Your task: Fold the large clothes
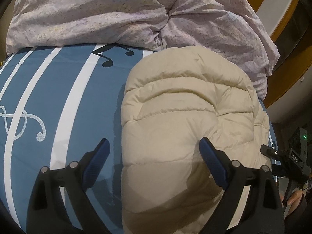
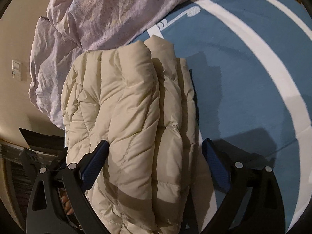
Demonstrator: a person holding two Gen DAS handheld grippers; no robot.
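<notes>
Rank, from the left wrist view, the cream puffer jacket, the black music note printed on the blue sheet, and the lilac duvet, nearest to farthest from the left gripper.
From the left gripper:
1. Cream puffer jacket, folded, directly under the right-hand finger and reaching between the jaws.
2. Black music note, on the blue sheet, ahead and slightly left.
3. Lilac duvet, bunched across the far end of the bed.

The jacket (image 1: 185, 120) is cream, quilted in puffy bands. The sheet (image 1: 64, 89) under it is blue with broad white stripes, a black music note (near the top of the left view) and a pale treble clef. The duvet (image 1: 109, 13) is pale lilac with fine speckles. Both grippers, left (image 1: 154, 161) and right (image 2: 155, 161), are black with dark blue pads.
</notes>
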